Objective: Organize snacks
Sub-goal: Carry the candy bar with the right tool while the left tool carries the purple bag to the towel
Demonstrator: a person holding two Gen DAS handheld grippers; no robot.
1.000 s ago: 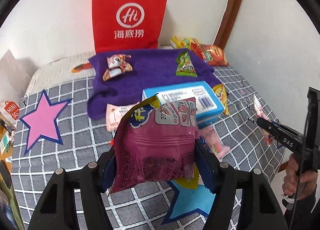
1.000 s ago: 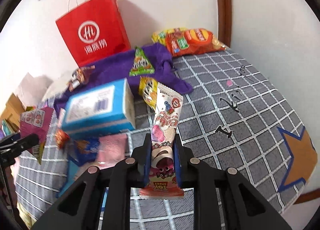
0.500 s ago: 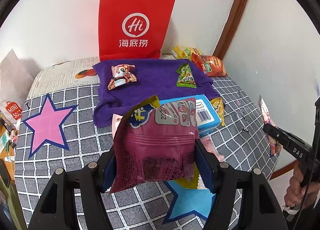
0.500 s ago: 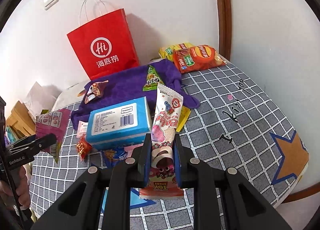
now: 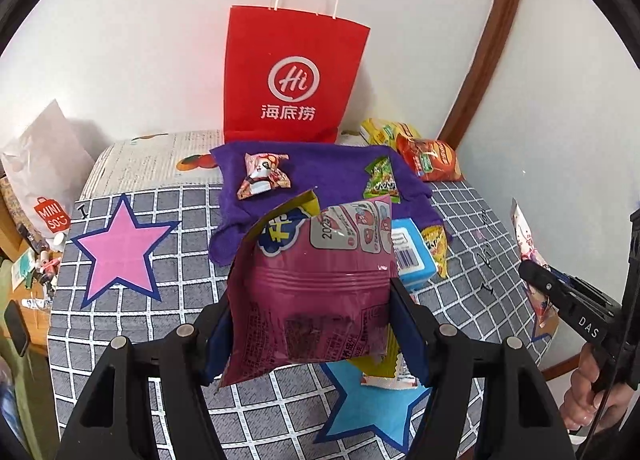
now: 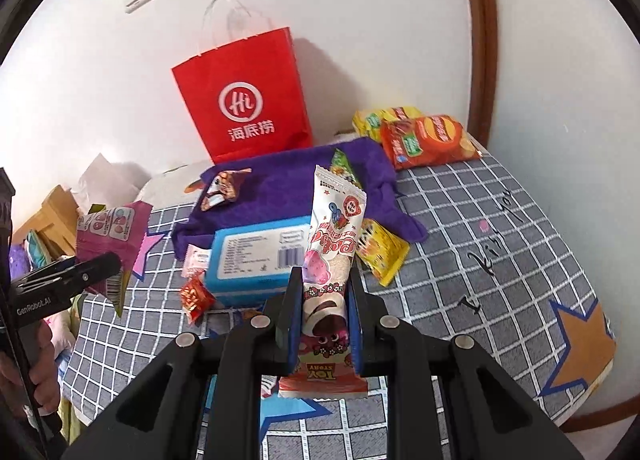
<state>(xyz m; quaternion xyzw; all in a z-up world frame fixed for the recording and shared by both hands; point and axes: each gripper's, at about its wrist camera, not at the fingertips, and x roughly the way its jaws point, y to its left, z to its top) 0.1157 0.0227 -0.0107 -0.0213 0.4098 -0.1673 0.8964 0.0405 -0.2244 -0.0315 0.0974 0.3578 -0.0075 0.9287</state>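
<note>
My left gripper [image 5: 312, 324] is shut on a magenta snack pouch [image 5: 316, 288] and holds it up above the table; the pouch also shows in the right wrist view [image 6: 110, 232]. My right gripper [image 6: 320, 316] is shut on a tall white and pink snack bar packet [image 6: 332, 256], held upright; the packet also shows in the left wrist view [image 5: 528, 244]. A red paper bag [image 5: 292, 80] stands open at the back against the wall, behind a purple cloth [image 5: 332, 176].
A blue box [image 6: 256, 256], a yellow packet [image 6: 380, 252] and small red and pink packets lie mid-table. Two small packets lie on the cloth. Orange and yellow chip bags [image 6: 424, 136] lie at the back right. A white bag [image 5: 44, 180] stands at the left edge.
Both grippers have risen and pulled back with their snacks, so the table and the red bag look farther away. Both grips are unchanged.
</note>
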